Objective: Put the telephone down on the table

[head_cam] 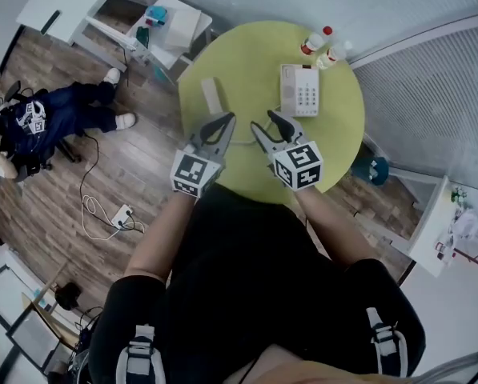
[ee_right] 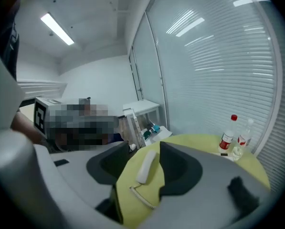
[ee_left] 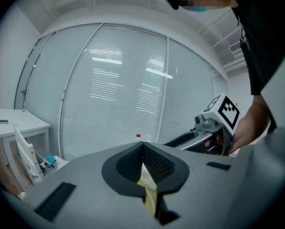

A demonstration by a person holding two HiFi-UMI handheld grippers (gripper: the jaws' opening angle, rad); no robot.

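Note:
The telephone base, white with a keypad, sits at the far right of the round yellow-green table. Its handset lies apart on the table's left part, joined by a coiled cord. In the right gripper view the handset lies flat on the table beyond the jaws. My right gripper is open and empty, hovering near the table's front edge. My left gripper hangs beside it, shut on nothing, just in front of the handset.
Two bottles stand at the table's far edge by the glass wall with blinds. White desks and a chair stand at the back left. A seated person is at the left, and a power strip with cables lies on the wood floor.

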